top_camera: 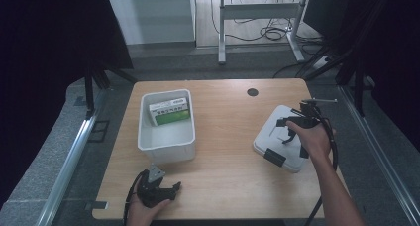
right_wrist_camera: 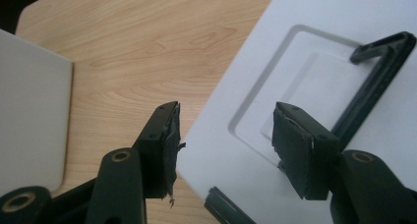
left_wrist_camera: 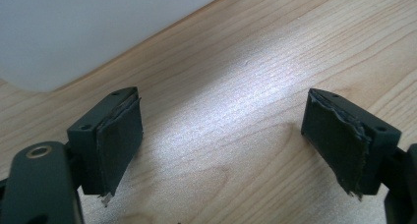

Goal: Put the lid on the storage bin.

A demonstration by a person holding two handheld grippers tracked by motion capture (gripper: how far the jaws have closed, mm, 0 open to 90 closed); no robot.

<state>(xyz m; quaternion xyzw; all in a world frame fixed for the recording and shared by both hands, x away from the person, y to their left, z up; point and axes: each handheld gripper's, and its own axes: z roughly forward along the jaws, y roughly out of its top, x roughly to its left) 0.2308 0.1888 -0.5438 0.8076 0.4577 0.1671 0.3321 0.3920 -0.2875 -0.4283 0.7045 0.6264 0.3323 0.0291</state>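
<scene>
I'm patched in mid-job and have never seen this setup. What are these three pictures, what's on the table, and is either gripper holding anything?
There is no robot arm here: a person holds a two-jaw tool in each hand. The high view looks down from above the person's side. The left gripper lies low near the front edge of the wooden table; the right gripper is over a white lid with a black handle. An open white bin stands on the left side with a green and white box inside.

The other two pictures come from cameras riding on each gripper, looking along its black jaws. The left gripper is open over bare wood. The right gripper is open, its jaws either side of the lid's edge. Neither holds anything.
</scene>
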